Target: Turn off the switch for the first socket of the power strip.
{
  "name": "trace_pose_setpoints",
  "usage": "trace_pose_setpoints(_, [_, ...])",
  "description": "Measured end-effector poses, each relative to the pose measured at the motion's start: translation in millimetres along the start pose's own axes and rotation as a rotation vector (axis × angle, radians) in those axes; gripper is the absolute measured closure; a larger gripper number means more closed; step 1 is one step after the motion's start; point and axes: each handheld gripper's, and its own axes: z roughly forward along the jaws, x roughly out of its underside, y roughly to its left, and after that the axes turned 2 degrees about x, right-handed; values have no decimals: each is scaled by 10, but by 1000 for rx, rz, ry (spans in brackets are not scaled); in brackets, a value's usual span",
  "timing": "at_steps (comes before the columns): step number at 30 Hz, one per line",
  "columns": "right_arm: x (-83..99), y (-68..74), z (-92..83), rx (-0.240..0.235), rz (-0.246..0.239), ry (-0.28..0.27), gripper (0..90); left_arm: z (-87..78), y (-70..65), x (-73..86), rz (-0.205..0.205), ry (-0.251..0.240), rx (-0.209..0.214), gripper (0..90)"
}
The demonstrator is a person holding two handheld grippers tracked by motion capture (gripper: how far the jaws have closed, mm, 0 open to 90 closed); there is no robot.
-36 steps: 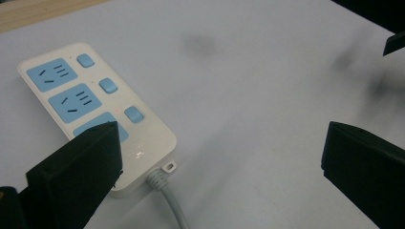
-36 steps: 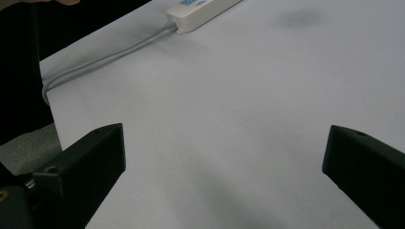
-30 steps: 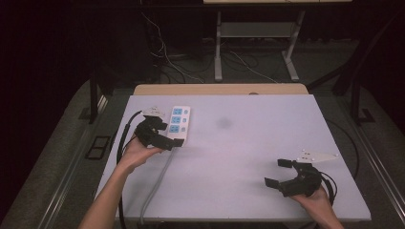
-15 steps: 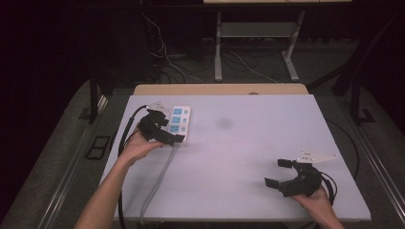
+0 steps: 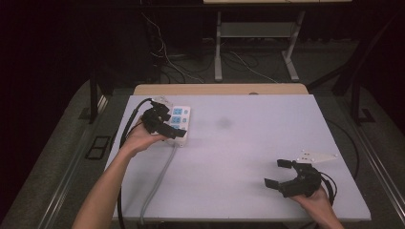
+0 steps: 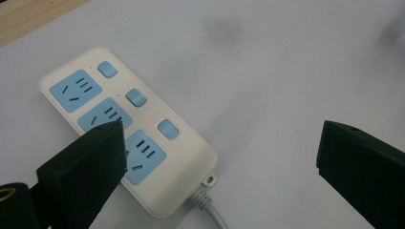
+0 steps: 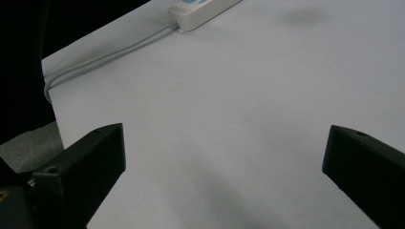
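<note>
- The left gripper (image 5: pixel 168 128), jaws spread and holding nothing, hovered over the power strip (image 5: pixel 180 120) at the table's (image 5: pixel 248 143) ten o'clock.
- The right gripper (image 5: pixel 279 172), likewise released, sat at four o'clock.

The high view looks forward and down from above the person's side, taking in the whole table (image 5: pixel 248 143) from far off. The left gripper view sits close, facing the power strip (image 6: pixel 129 129) at its ten o'clock. The right gripper view looks low across the table toward eleven o'clock, sharing that power strip (image 7: pixel 200 9) and its cord (image 7: pixel 105 57).
</note>
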Motion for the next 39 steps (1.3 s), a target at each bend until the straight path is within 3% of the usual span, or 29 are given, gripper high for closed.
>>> trace_pose_setpoints(6, [0, -5, -4, -1, 0, -2, 6, 42, 72, -44, -4, 18, 1, 77])
trace_pose_setpoints(14, [-1, -5, -5, -1, 0, -3, 6, 79, 201, -54, -40, 19, 10, 175])
trace_pose_setpoints(18, [0, -2, -2, 2, -1, 1, 6, 101, 250, -33, -47, 16, 22, 289])
trace_pose_setpoints(25, [-1, -4, -3, 2, -2, 1, 5, 154, 323, -8, -59, 12, 13, 399])
trace_pose_setpoints(31, [2, 2, 2, 0, -5, 3, 5, 218, 388, 15, -77, 17, 18, 556])
trace_pose_setpoints(32, [2, 5, 2, 2, -10, 6, 6, 227, 400, 17, -83, 23, 19, 678])
trace_pose_setpoints(34, [3, 6, 3, 3, -13, 7, 6, 255, 421, 25, -106, 25, 31, 722])
trace_pose_setpoints(35, [3, 9, 2, 4, -14, 8, 6, 268, 427, 30, -112, 28, 29, 809])
trace_pose_setpoints(39, [3, 8, -1, 3, -14, 6, 6, 314, 451, 39, -128, 22, 43, 891])
